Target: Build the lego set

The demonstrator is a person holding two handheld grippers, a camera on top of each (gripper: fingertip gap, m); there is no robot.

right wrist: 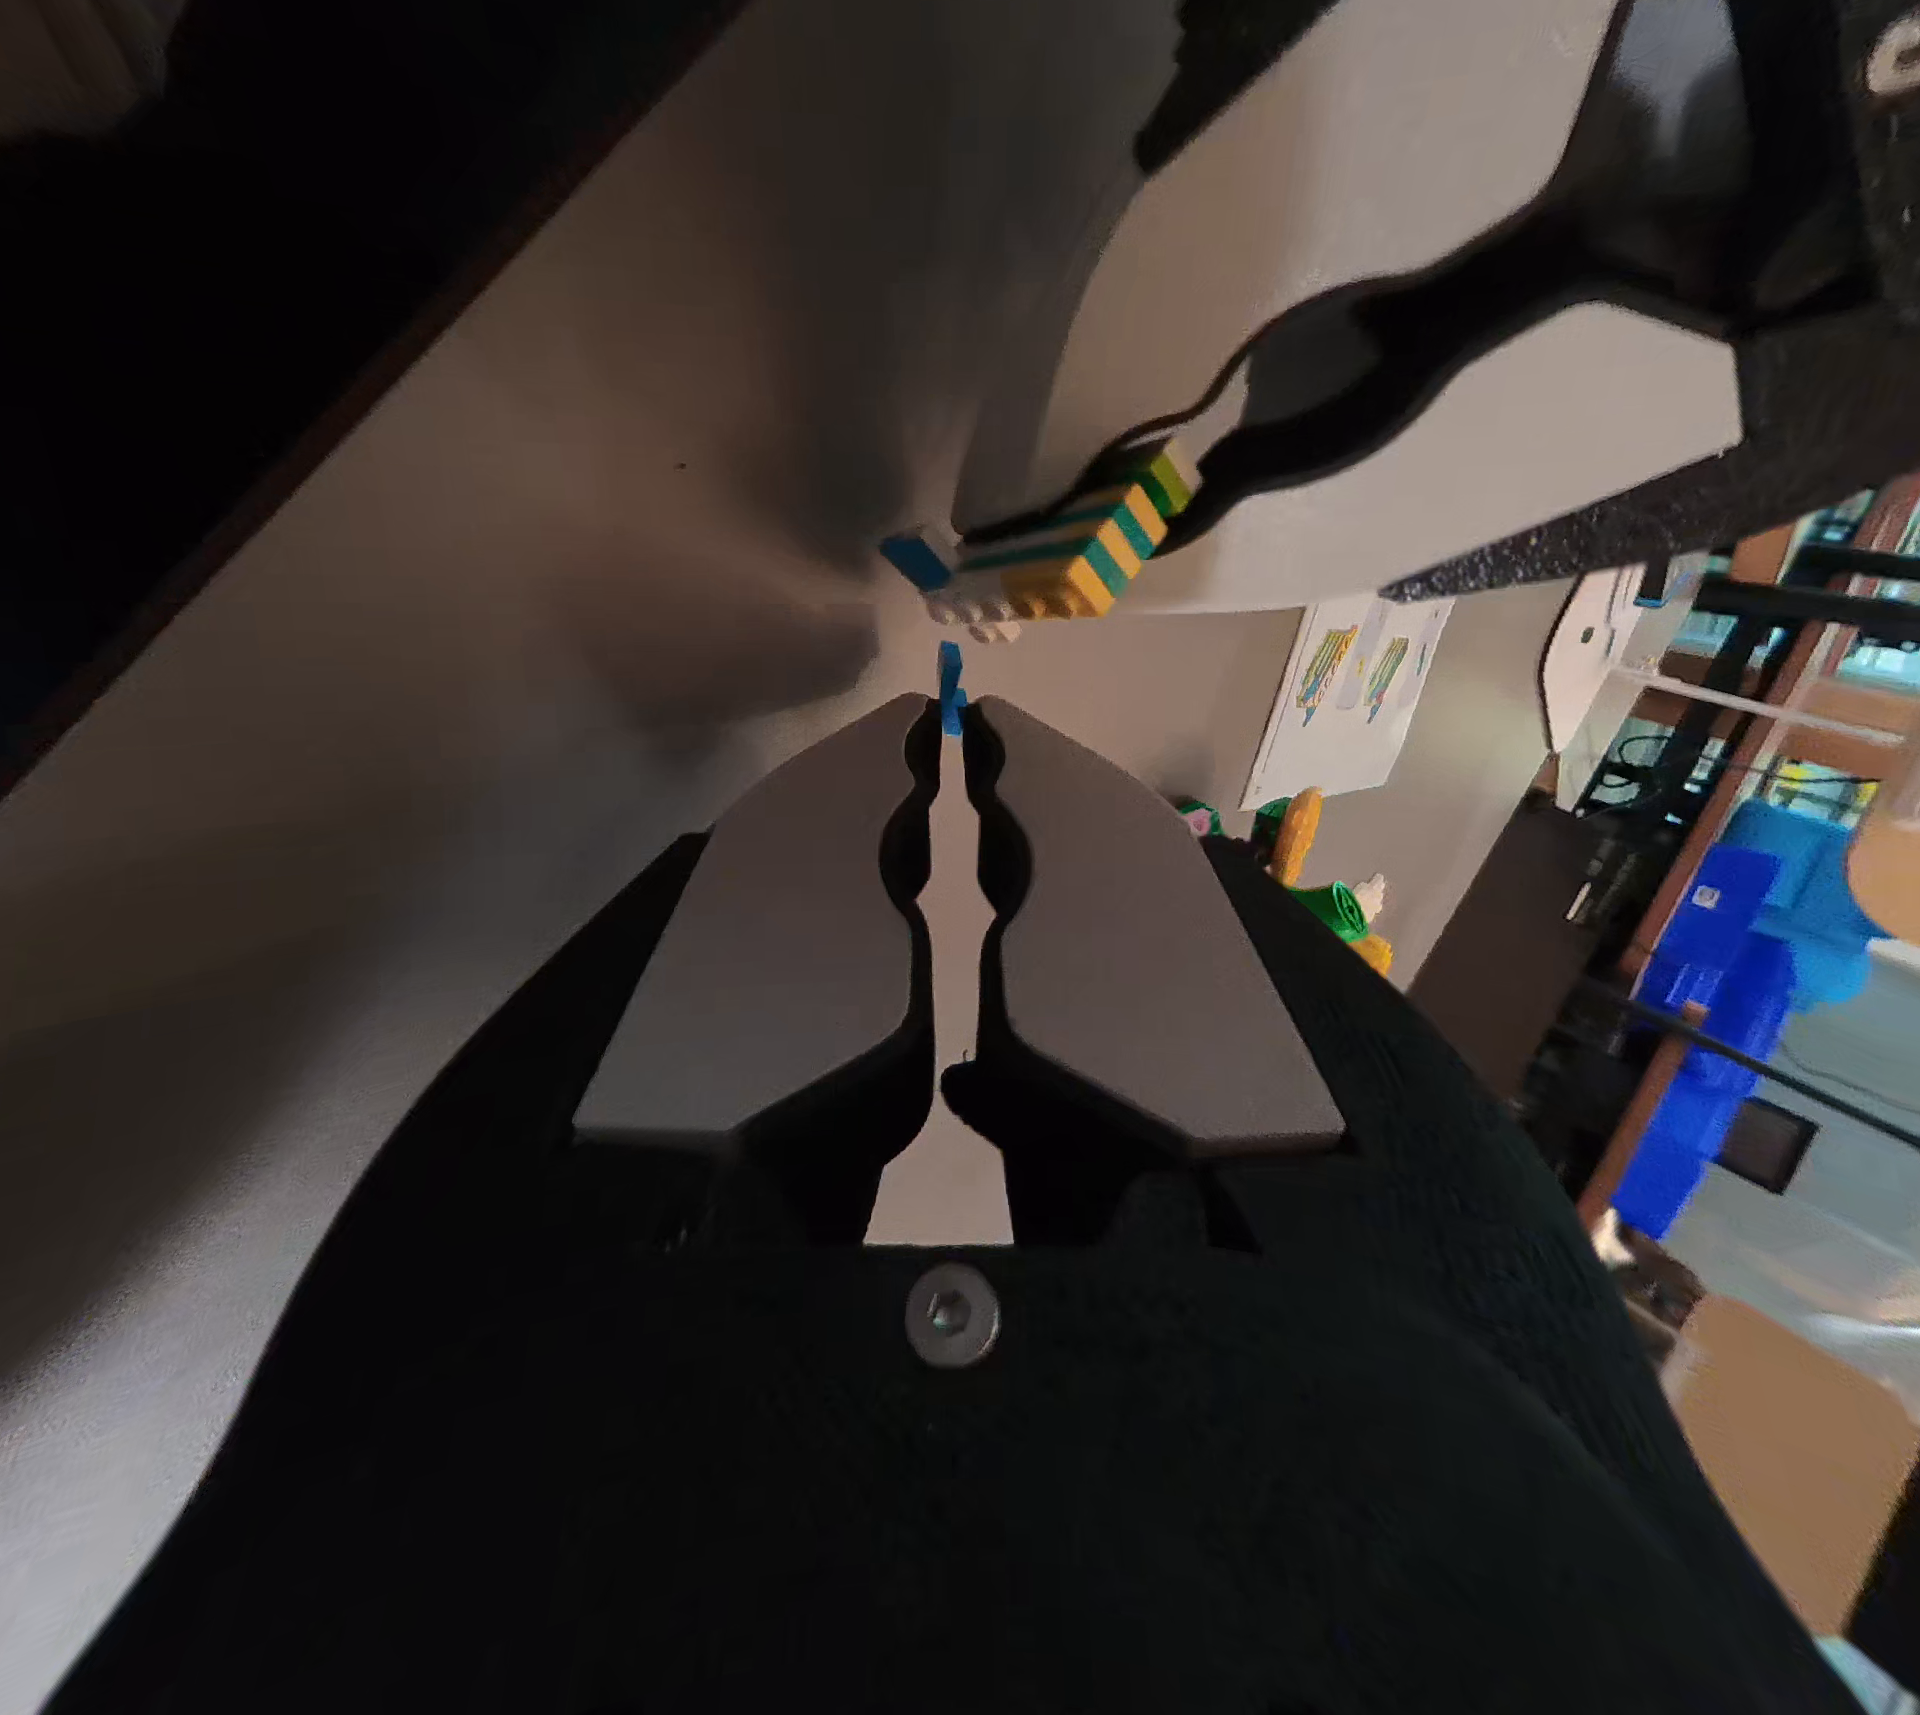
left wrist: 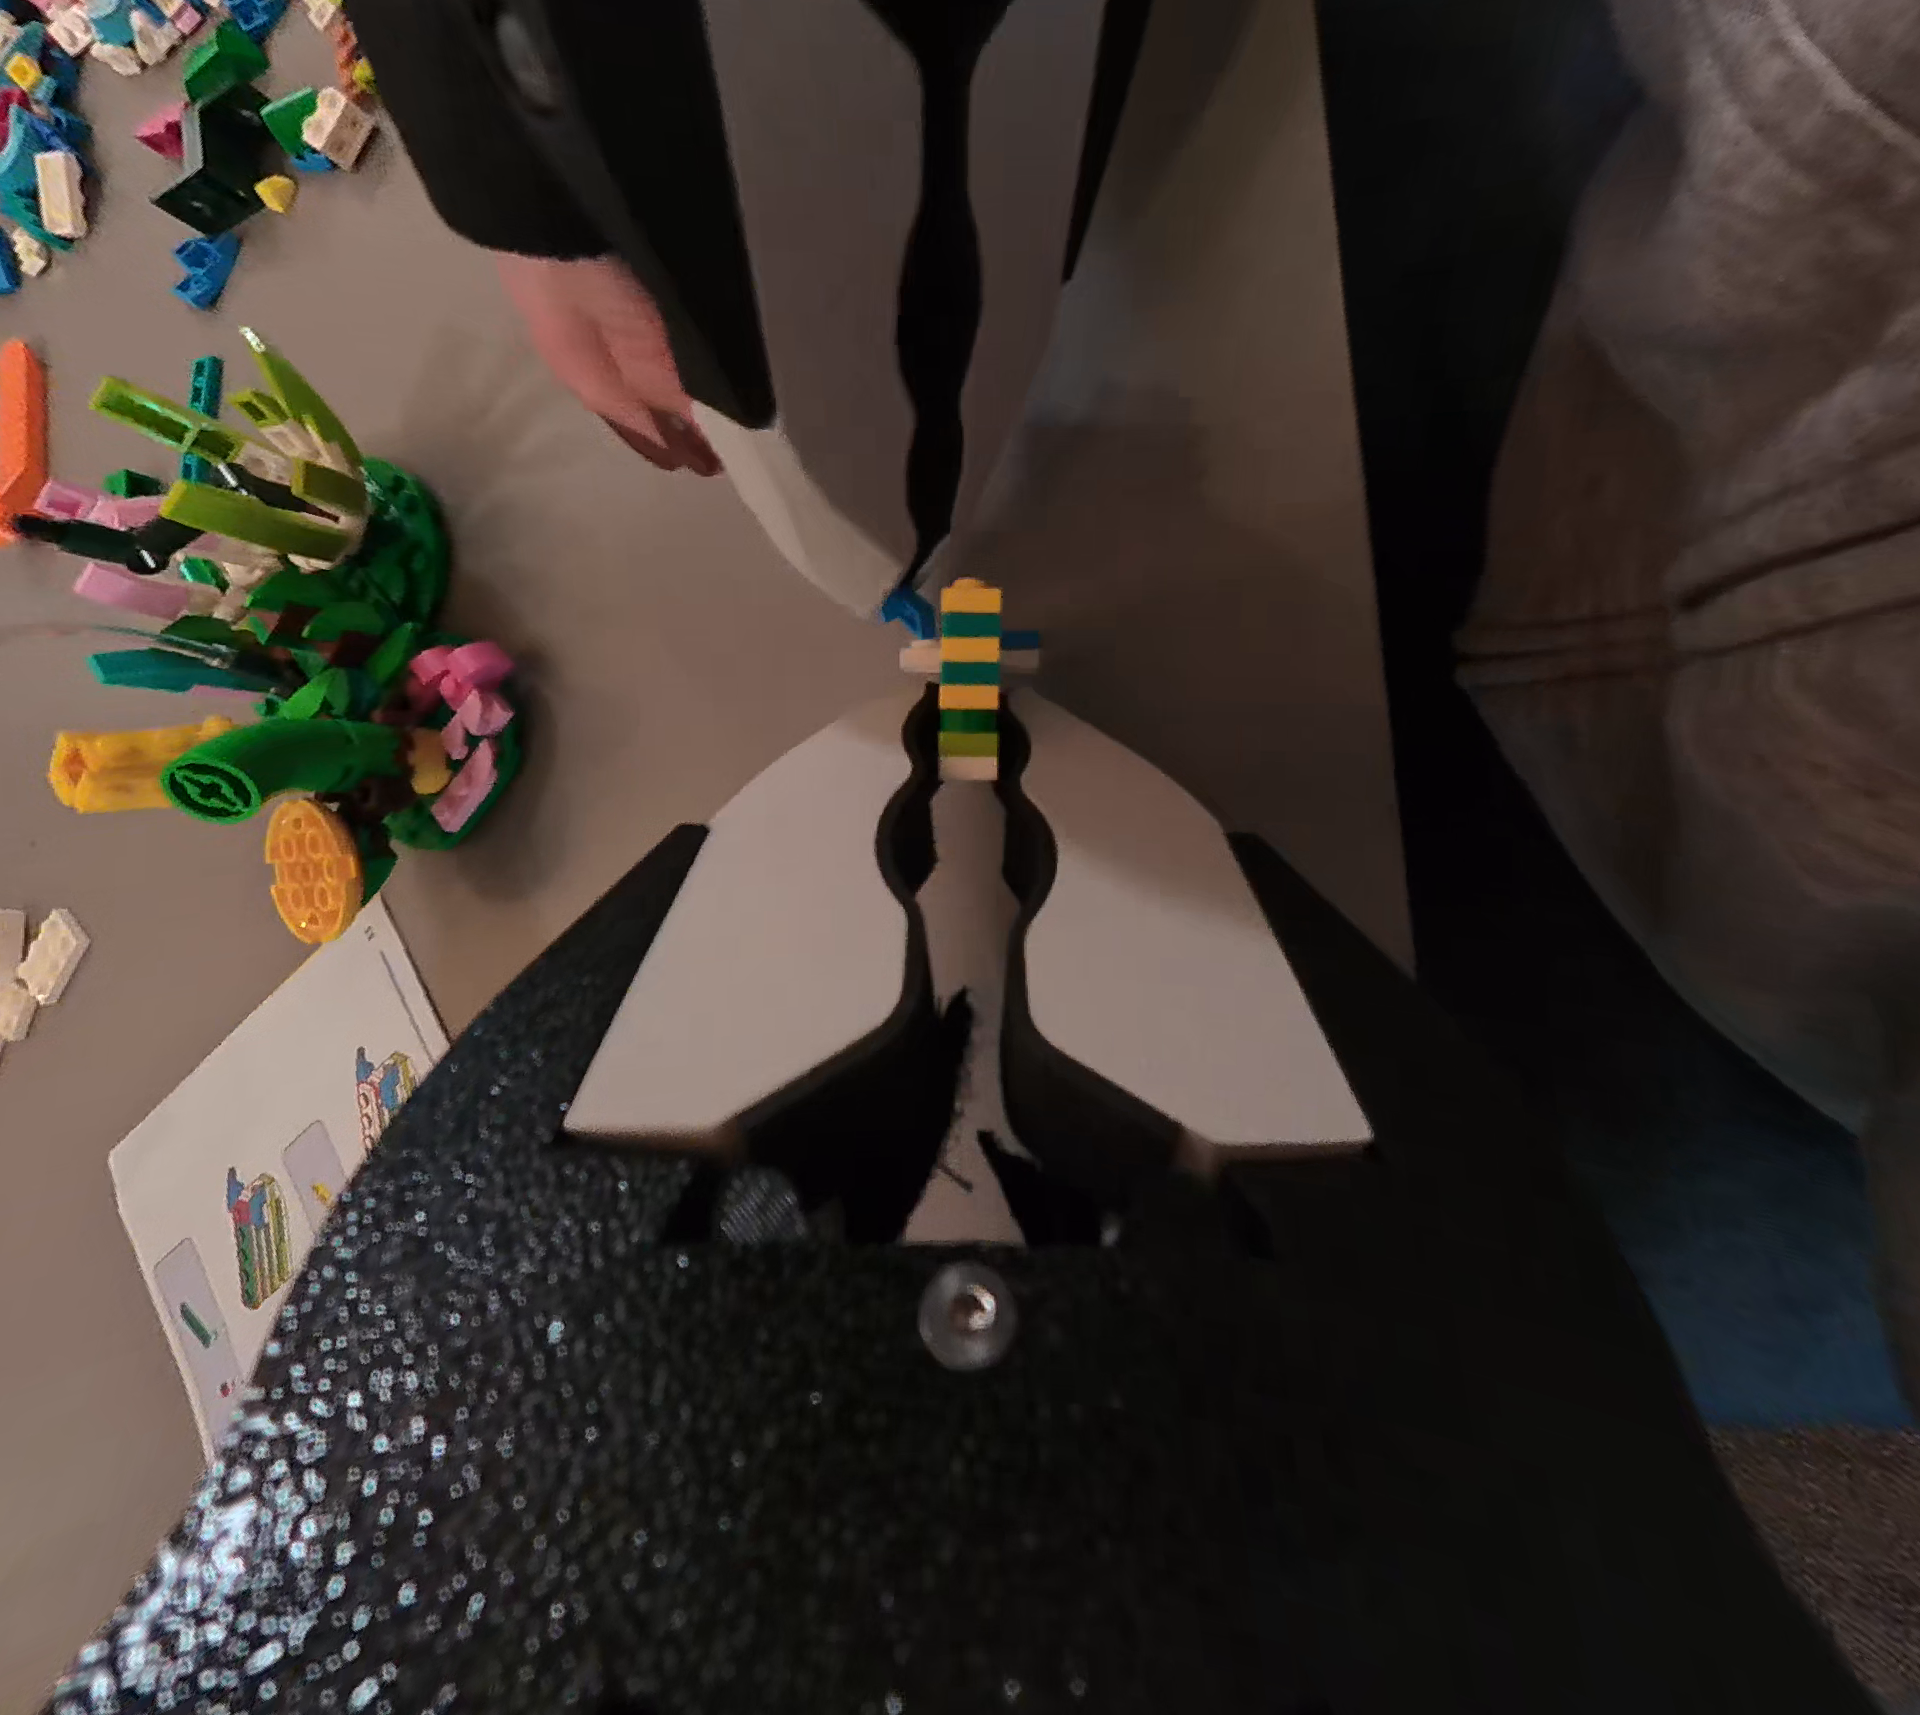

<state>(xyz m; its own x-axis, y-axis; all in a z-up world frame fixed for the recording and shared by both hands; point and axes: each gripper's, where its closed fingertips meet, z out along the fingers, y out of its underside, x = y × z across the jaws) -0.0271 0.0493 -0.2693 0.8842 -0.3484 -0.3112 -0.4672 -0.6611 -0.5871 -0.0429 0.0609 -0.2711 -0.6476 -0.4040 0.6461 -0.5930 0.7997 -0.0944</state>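
Between left tongs: clamped striped brick stack; right tongs pinch blue piece.

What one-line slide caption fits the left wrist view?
Left gripper holds a striped brick stack while the right gripper brings a small blue piece.

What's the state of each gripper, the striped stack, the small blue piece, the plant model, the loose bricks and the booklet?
Left gripper: shut on the striped brick stack.
Striped brick stack: clamped at its lower end, above the table.
Right gripper: shut on the small blue piece.
Small blue piece: pinched at the fingertips, beside the stack, not joined.
Plant model: assembled, standing on the table.
Loose bricks: scattered in a heap.
Booklet: open, flat.
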